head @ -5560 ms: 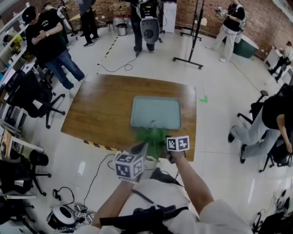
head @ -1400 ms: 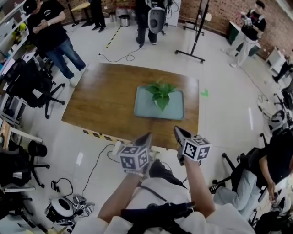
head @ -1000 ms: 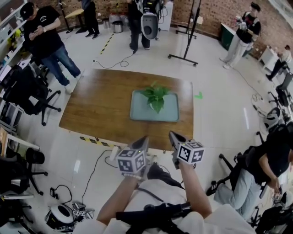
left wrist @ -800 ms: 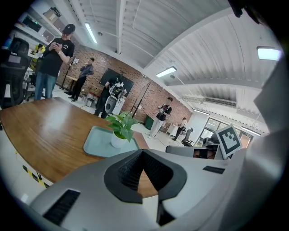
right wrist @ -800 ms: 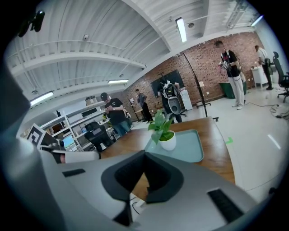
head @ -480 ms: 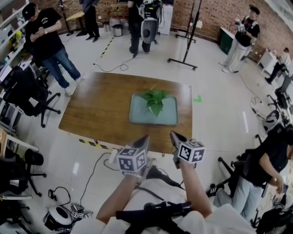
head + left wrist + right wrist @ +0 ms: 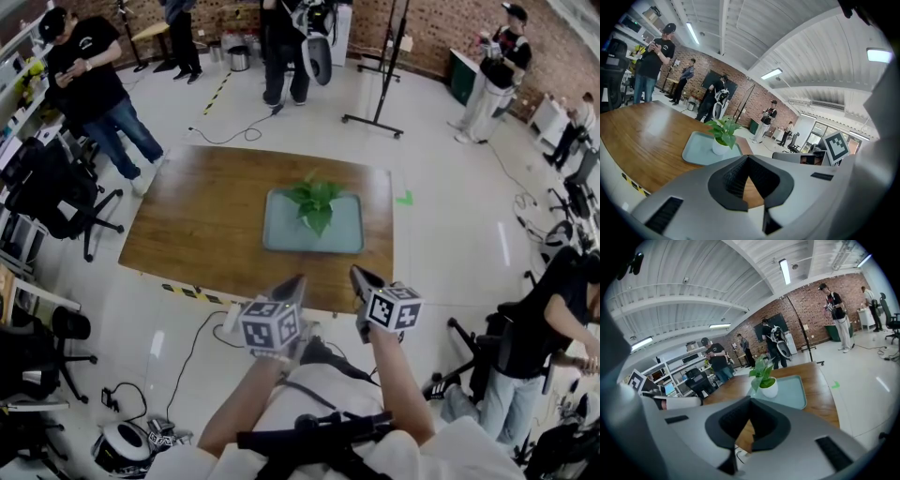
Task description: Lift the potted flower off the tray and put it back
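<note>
A wide workshop with a brick far wall and a pale, shiny floor. In the middle stands a wooden table [image 7: 206,225] with open floor on all sides. A grey-green tray [image 7: 281,239] lies on the right half of the table, with its right rim close to the table's right edge.

The potted flower [image 7: 315,202], leafy green in a small white pot, stands upright inside the tray, towards its far half.

Both claws are held over the floor, short of the table's near edge and well apart from the pot. The left gripper [image 7: 294,285] has its jaws closed together with nothing between them. The right gripper [image 7: 360,278] is the same, closed and empty. They sit side by side and point towards the tray.

Judging by this, the pot is where the task wants it to end and nothing is in hand. The scene fits either a finished task or one not begun, and it does not show which. If a lift is still to come, both claws must open and reach across the near strip of table.

That near strip is bare, so the approach is free. The tray's raised rim and the nearby right table edge leave less margin on that side. People stand far and left, office chairs [image 7: 56,202] crowd the left, and cables [image 7: 202,347] lie on the near floor.
</note>
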`<state>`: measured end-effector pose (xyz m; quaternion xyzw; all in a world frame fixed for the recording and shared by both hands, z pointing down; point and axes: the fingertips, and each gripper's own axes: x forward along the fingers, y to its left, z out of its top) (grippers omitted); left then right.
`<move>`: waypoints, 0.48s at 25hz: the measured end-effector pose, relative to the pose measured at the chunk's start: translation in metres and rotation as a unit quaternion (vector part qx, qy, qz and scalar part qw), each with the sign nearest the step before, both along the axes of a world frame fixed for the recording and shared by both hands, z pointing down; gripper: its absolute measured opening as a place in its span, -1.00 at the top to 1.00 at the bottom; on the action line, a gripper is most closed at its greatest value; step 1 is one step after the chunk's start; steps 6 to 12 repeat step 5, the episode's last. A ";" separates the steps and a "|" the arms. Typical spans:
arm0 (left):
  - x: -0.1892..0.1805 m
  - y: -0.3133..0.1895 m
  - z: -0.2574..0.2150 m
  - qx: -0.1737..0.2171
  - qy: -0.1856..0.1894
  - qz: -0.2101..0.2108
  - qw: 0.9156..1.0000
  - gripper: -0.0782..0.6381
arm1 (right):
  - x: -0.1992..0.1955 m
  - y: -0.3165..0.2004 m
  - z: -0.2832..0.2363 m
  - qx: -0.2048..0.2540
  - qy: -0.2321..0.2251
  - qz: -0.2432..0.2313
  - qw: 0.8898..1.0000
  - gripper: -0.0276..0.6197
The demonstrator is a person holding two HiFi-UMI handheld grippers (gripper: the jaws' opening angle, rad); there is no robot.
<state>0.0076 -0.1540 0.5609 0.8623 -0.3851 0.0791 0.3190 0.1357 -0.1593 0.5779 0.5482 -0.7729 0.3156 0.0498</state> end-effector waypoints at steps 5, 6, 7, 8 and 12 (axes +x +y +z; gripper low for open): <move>-0.002 -0.003 0.003 -0.002 -0.002 -0.002 1.000 0.79 | 0.002 -0.002 0.007 -0.003 -0.002 0.003 1.000 0.92; -0.002 -0.003 0.003 -0.002 -0.002 -0.002 1.000 0.79 | 0.002 -0.002 0.007 -0.003 -0.002 0.003 1.000 0.92; -0.002 -0.003 0.003 -0.002 -0.002 -0.002 1.000 0.79 | 0.002 -0.002 0.007 -0.003 -0.002 0.003 1.000 0.92; -0.002 -0.003 0.003 -0.002 -0.002 -0.002 1.000 0.79 | 0.002 -0.002 0.007 -0.003 -0.002 0.003 1.000 0.92; -0.002 -0.003 0.003 -0.002 -0.002 -0.002 1.000 0.79 | 0.002 -0.002 0.007 -0.003 -0.002 0.003 1.000 0.92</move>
